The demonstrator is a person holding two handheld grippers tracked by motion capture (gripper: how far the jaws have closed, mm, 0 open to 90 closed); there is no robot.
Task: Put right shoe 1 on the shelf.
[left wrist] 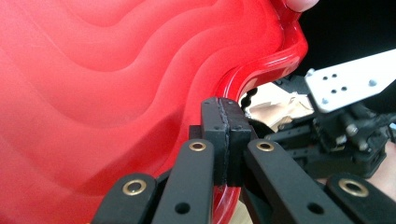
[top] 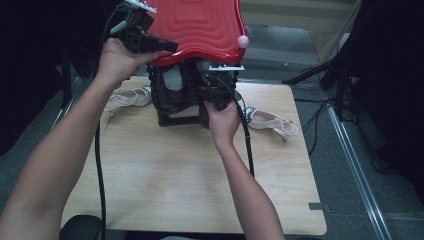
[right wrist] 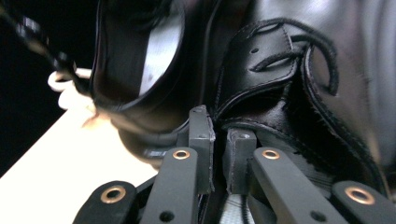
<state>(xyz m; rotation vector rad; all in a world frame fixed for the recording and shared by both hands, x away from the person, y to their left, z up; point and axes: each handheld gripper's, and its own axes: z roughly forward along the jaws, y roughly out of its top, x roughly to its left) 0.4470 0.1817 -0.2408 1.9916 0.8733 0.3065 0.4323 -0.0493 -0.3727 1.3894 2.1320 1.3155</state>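
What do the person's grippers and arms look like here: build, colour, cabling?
Left gripper and right gripper: matte black linkage jaws with brass-ringed pivots and flat rectangular pads. Each has a pale, drilled plate on top and a black cable trailing back. Forearms bare, no sleeves or gloves.

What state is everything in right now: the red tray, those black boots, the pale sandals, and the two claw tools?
Red tray: lifted off the table, tilted, held by its rim.
Left gripper: jaws shut on the red tray's rim.
Black boots: standing upright on the table, under the tray.
Right gripper: jaws nearly closed on a black boot's back edge.
Pale sandals: lying on the wooden table, one each side of the boots.
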